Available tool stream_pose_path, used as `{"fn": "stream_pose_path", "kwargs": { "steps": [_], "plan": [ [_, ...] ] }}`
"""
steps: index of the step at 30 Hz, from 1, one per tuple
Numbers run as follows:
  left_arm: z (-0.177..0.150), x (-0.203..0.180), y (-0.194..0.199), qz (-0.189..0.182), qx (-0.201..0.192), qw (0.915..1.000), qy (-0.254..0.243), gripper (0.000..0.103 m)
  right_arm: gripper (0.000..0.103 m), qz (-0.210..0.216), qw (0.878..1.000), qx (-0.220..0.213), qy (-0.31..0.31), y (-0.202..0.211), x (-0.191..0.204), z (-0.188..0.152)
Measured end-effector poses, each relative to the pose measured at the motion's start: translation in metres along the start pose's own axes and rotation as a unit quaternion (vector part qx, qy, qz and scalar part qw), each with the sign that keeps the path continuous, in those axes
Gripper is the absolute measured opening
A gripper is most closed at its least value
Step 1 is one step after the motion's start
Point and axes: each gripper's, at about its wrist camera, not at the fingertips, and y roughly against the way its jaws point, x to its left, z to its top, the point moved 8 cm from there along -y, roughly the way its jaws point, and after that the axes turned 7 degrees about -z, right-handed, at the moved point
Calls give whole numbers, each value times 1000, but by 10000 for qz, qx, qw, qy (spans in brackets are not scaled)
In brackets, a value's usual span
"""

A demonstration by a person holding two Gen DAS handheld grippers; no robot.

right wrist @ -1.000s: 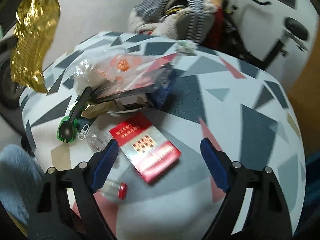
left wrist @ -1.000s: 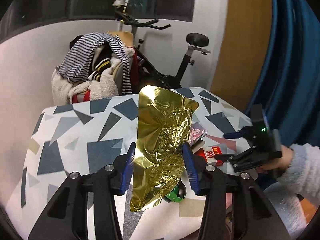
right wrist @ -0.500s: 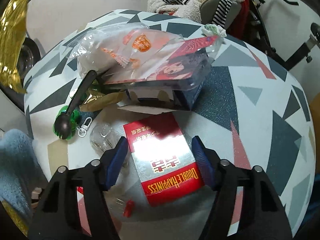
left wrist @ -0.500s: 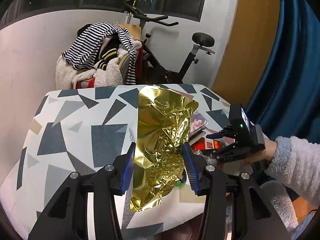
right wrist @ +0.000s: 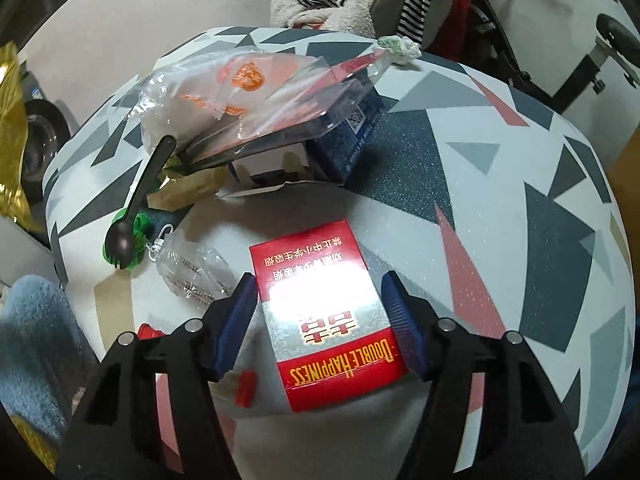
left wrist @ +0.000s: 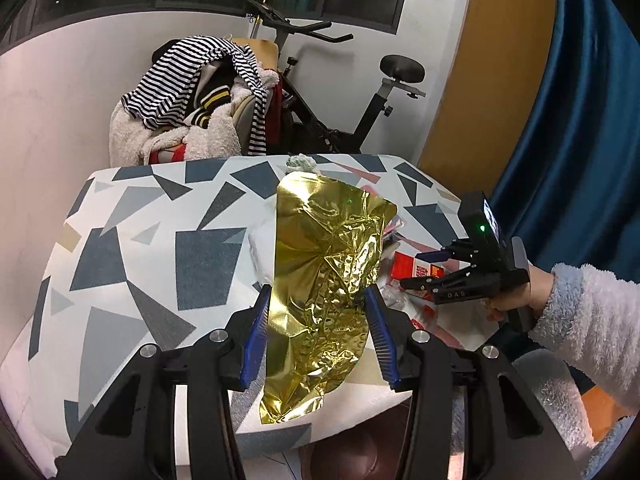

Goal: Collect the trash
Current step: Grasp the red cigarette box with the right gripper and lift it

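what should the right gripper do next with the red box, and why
Probably lift it. The right hand-held gripper has its blue pads on either side of the red box, apparently touching its edges, and the box lies flat on the table. The left hand-held gripper is busy with the gold foil.

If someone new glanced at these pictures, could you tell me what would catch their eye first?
Probably the crumpled gold foil bag, held up between the left tool's blue pads above the patterned table. Next, the red cigarette pack lying on the table, with the right tool's pads set on either side of it.
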Motion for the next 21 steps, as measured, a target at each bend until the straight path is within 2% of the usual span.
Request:
{"fn": "stream_pose_path", "kwargs": {
  "steps": [5,10,14,17,21],
  "plan": [
    [-3,-10,6,1,12,10000,-85,45,62,-29,9992,-313,-263,17,-3,-2],
    [-21,-26,13,21,103,9996,-247,45,61,155,9931,-856,-788,61,-5,-17],
    [-51,-43,13,100,246,9986,-461,45,61,246,9893,-1143,-870,92,10,-40],
    [-76,-57,14,119,208,9976,-645,45,61,373,9845,-1335,-1072,111,22,-63],
    [-121,-73,6,-140,279,9984,-471,45,61,505,9789,-1433,-1363,125,38,-94]
  ]
}}
